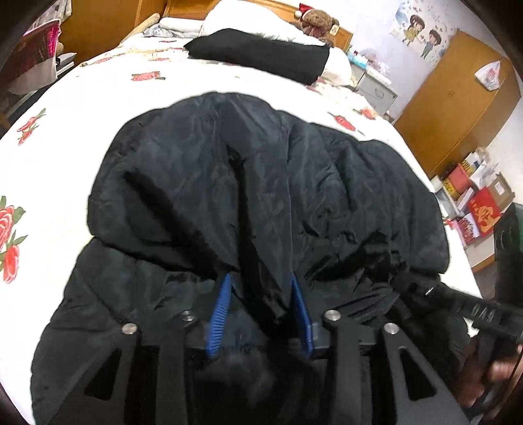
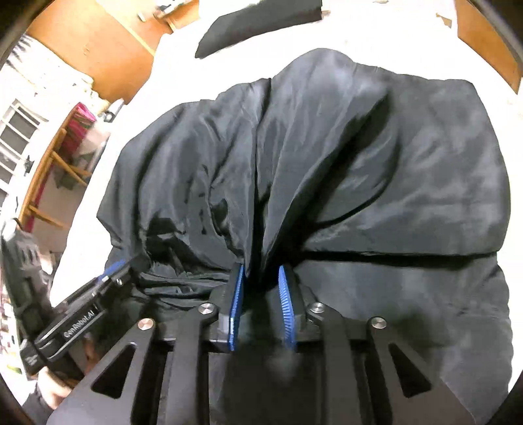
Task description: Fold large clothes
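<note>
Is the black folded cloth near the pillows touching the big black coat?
No. In the left wrist view the folded black cloth lies apart from the black coat, with white flowered bedsheet showing between them.

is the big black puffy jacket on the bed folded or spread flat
Partly folded: the big black puffy jacket has one layer doubled over another, its edge bunched, on the white floral bedsheet.

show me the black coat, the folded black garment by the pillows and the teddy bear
black coat (image 1: 202, 183): left wrist view, on its upper folded layer
folded black garment (image 1: 261, 54): left wrist view, on its top face
teddy bear (image 1: 318, 21): left wrist view, on its head
</note>
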Available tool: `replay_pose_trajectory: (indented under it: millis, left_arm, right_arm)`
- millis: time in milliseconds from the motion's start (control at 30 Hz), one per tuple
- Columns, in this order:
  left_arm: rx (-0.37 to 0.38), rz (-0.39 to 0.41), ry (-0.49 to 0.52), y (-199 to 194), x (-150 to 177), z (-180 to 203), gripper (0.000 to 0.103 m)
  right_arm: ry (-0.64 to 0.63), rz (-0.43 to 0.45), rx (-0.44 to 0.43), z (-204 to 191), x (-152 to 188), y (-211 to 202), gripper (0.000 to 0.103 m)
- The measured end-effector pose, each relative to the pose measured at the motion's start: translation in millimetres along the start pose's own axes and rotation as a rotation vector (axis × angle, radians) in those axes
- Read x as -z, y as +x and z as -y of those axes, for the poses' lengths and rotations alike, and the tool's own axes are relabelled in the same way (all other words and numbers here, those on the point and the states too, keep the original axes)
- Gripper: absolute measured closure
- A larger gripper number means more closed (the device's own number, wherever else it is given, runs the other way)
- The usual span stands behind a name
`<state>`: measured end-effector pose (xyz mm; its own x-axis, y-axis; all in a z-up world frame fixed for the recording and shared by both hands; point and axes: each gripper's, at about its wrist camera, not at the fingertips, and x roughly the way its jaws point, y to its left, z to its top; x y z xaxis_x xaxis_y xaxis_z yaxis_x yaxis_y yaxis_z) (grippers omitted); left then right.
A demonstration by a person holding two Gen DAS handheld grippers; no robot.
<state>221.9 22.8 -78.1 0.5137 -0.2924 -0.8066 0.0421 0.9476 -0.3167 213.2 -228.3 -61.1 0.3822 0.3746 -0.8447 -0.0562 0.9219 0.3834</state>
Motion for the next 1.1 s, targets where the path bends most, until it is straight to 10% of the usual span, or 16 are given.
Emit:
replay_pose_trajectory:
  millis: [267,467,800,1100]
  left_arm:
    - [0.003,0.151,-0.011,-54.5,-23.9,-3.0,0.061]
    - [-0.07,0.178,0.007,-10.9,-76.5,-4.2,0.061]
    - [-0.153,0.103,0.036,39.8,-52.5,-24.6,0.062]
    - [0.055,0.158,-0.006,-20.3,-18.5,5.2,0.063]
  right_arm:
    - [-0.073,0.215,0.051,-3.7,-30.2,-60.6,0.079]
    - [-0.081,0.212,0.114,5.1,-65.2,-26.3,0.079]
    - [-0.129,0.144,0.218,25.3,-49.9,12.7,0.082]
    - [-0.178,0.174,0.059,-19.4,-11.9,-24.7,0.079]
